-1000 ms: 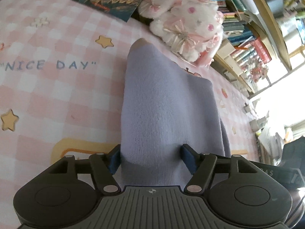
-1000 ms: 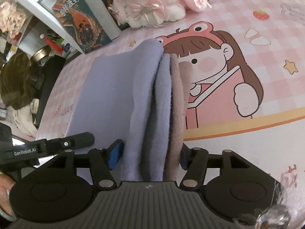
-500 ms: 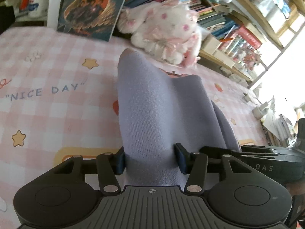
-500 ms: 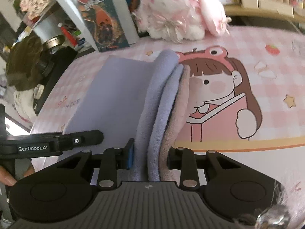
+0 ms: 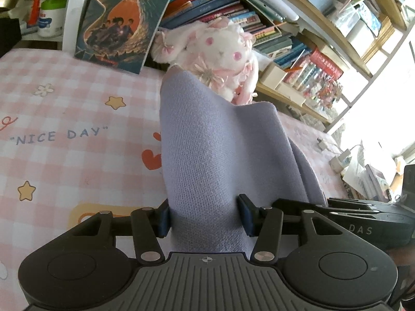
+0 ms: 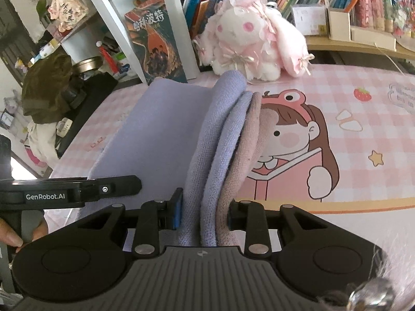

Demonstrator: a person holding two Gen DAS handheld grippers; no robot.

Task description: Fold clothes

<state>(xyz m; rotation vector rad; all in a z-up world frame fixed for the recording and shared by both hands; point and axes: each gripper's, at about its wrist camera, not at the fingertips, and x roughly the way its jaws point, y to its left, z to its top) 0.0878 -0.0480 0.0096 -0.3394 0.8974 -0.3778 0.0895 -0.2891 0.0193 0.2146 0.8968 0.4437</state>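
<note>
A lavender knitted garment (image 5: 212,155) is held off the pink checked table cover (image 5: 64,108) between both grippers. My left gripper (image 5: 205,216) is shut on one bunched edge of it. My right gripper (image 6: 203,212) is shut on the other edge, where several folded layers (image 6: 220,140) stand on end, the rightmost one pinkish. The cloth spans flat (image 6: 160,129) between the two grippers. The other gripper's black body shows at the right of the left wrist view (image 5: 363,220) and at the left of the right wrist view (image 6: 70,191).
A white and pink plush rabbit (image 6: 249,39) and a propped book (image 5: 122,18) stand at the table's back edge, with bookshelves (image 5: 298,39) behind. A cartoon girl print (image 6: 290,150) covers the table. A person's fingers (image 6: 13,235) grip the left handle.
Both grippers have risen and tilted back with the garment, so the shelves and plush sit lower in view. The grips on the cloth have stayed the same.
</note>
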